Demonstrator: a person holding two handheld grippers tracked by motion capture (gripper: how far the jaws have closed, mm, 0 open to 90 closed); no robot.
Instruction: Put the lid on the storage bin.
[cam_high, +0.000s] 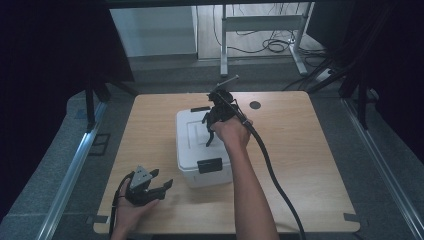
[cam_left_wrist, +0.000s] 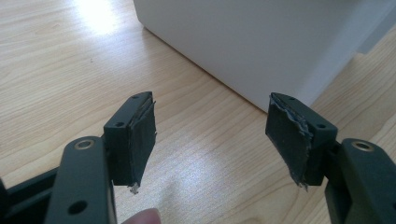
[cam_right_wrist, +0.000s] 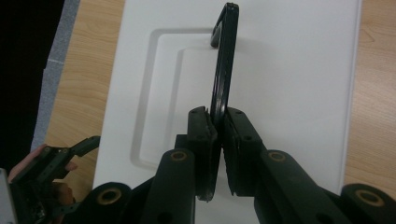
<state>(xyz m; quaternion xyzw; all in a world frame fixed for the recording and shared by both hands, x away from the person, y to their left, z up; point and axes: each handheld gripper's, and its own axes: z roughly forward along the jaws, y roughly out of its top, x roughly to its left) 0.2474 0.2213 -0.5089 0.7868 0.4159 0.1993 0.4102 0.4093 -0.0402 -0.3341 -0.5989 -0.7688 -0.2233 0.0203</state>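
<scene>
A white box (cam_high: 192, 145) stands in the middle of the wooden table (cam_high: 310, 165), with a black latch (cam_high: 209, 165) on its near side. Its thin black handle (cam_right_wrist: 225, 60) is swung up on edge above the lid (cam_right_wrist: 289, 70). My right gripper (cam_right_wrist: 217, 126) is shut on that handle from above; in the high view it (cam_high: 211, 131) hangs over the lid. My left gripper (cam_high: 162, 182) rests low at the table's front left, open and holding nothing. In its own view the left gripper (cam_left_wrist: 212, 135) faces the box's white side wall (cam_left_wrist: 252, 42).
A round black grommet (cam_high: 255, 105) sits in the table behind the box. The right gripper's cable (cam_high: 280, 190) trails across the table's right half to the front edge. A metal desk frame (cam_high: 260, 30) and floor cables stand beyond the table.
</scene>
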